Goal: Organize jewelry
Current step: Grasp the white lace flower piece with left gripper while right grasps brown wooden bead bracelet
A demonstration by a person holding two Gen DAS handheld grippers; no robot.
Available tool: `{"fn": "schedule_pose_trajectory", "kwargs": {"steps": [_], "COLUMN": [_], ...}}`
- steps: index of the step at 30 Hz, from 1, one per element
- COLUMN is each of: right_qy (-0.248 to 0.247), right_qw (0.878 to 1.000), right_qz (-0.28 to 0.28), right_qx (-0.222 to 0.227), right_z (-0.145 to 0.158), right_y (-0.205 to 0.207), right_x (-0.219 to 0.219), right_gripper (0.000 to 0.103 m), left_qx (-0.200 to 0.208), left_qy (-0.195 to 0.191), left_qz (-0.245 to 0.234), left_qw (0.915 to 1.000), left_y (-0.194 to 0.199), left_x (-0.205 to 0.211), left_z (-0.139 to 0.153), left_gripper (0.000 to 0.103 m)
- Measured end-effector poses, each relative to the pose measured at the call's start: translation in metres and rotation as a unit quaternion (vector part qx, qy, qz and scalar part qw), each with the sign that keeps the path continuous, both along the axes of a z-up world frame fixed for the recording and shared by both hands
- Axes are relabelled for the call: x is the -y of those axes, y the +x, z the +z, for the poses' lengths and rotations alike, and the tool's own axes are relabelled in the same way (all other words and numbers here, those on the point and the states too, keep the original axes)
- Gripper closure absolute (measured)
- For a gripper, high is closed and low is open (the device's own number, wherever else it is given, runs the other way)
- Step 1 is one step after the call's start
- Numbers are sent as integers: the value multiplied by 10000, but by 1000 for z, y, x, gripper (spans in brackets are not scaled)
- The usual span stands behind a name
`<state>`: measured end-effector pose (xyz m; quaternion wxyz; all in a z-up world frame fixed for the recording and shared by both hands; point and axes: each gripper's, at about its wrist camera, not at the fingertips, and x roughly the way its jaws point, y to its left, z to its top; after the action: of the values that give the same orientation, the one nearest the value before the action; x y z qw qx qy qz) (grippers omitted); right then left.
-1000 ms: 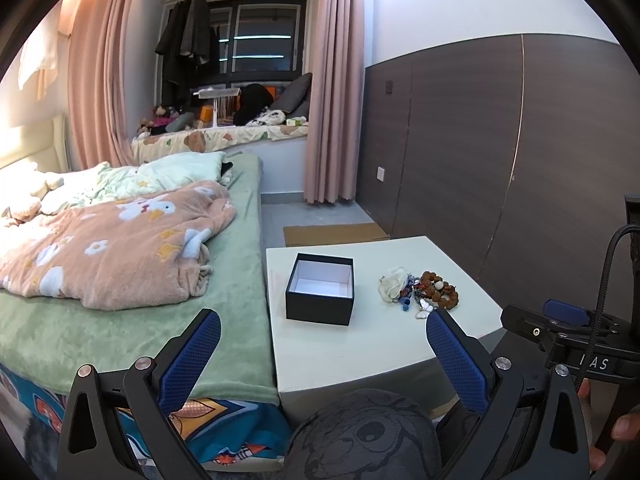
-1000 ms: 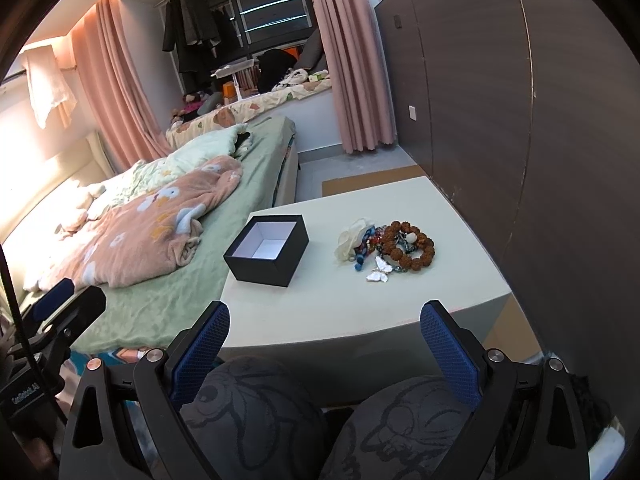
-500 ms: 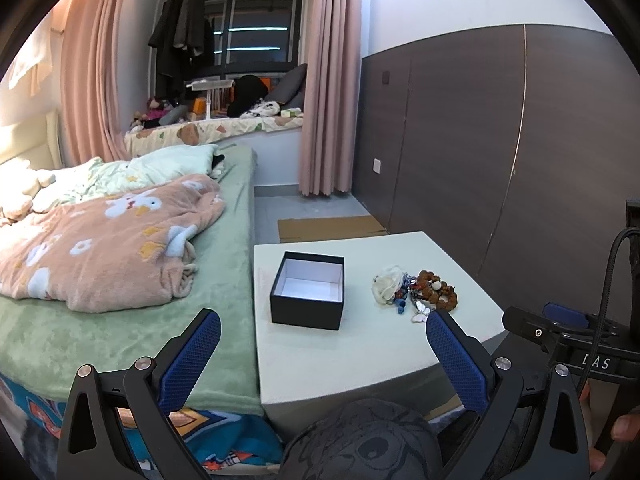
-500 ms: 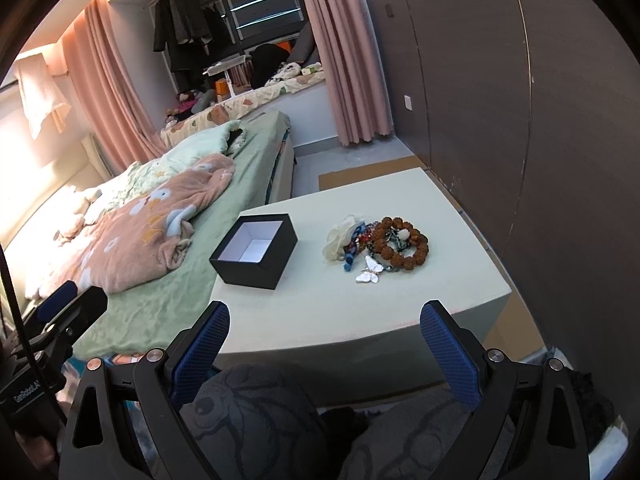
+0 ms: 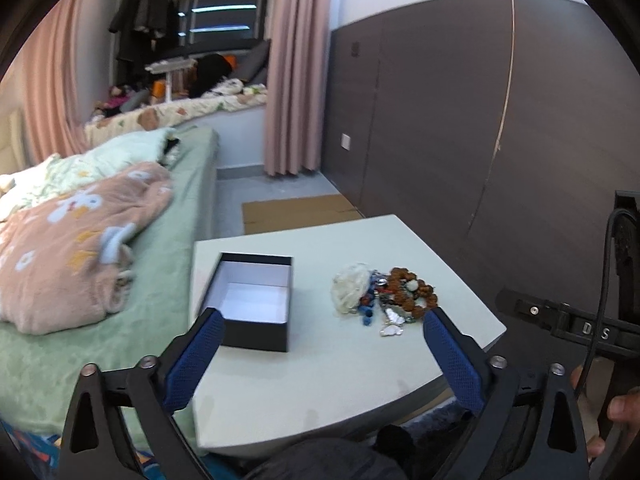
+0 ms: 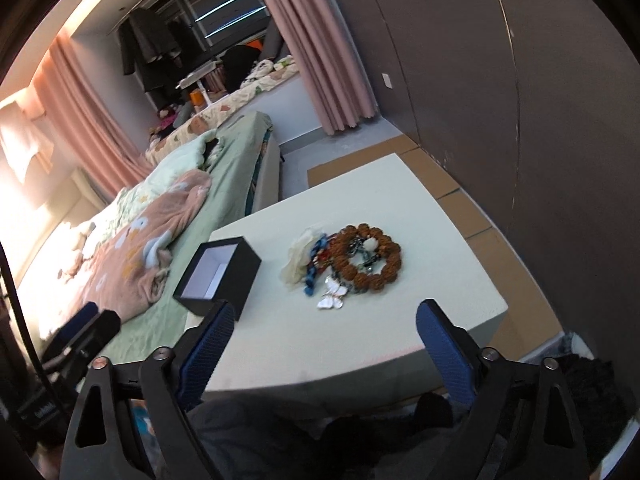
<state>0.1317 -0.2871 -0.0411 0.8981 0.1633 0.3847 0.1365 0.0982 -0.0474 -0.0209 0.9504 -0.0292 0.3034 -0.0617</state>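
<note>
Left gripper point(image 5: 322, 316) and right gripper point(image 6: 322, 308) hovering over pale table point(image 6: 360, 344), jaws wide but narrowing, nothing between. Jewelry pile point(image 6: 348, 260), possibly tangled, lying beside open black box point(image 5: 252, 300).

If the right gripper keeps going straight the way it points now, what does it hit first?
Probably the bare tabletop just short of the white butterfly piece at the near edge of the jewelry pile. The right gripper is closing with nothing between its jaws. Depth is uncertain.
</note>
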Motion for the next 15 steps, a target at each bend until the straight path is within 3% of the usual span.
{"fn": "schedule_pose_trajectory", "kwargs": {"steps": [9,15], "right_qy": [446,933], "right_qw": [9975,9908], "right_qz": [-95,-61], "right_qx": [-531,-981], "right_z": [-22,-41], "right_y": [54,95], "right_x": [18,23], "right_gripper": [23,45], "left_qx": [-538,-955], "left_qy": [-241,-336], "left_qz": [-229,-407], "left_qw": [9980,9940], "left_y": [60,96], "left_x": [17,28], "left_z": [-20,-36], "left_gripper": [24,33]}}
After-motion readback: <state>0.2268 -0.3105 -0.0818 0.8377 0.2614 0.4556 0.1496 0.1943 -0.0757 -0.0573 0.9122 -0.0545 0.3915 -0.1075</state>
